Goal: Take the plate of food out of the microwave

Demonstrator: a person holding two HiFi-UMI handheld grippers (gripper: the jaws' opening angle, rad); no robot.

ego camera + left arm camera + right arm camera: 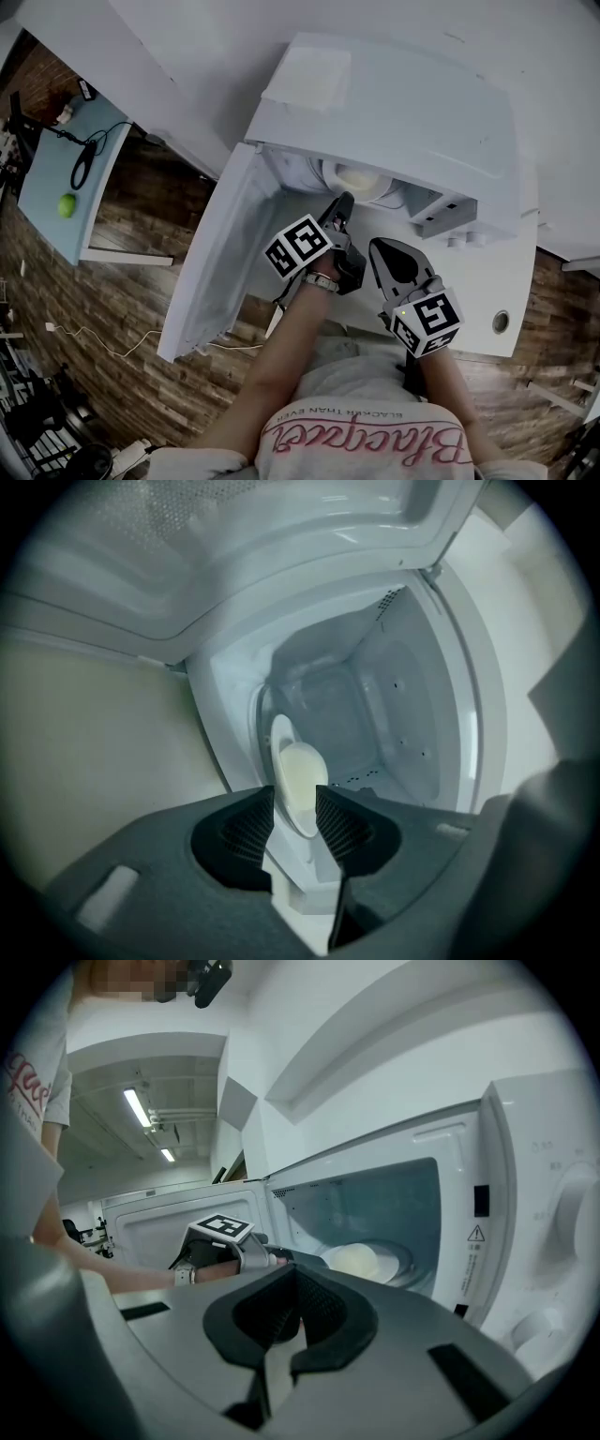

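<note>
The plate [361,178] sat flat inside the microwave [403,103], near the cavity's mouth, with a pale mound of food on top; being round, it had no long axis to speak of. The door [211,253] hung open to the left. The left tongs [343,202] reached into the cavity, jaws released and standing either side of the plate's near rim; whether the pads touched it could not be told. Only the left gripper view showed that straddle, and there the plate seemed to stand on edge because that camera was rolled. The right tongs [380,246] hung outside the front, clenched on nothing, as the right gripper view made plain. That view alone showed the dial [574,1211] beside the cavity.
</note>
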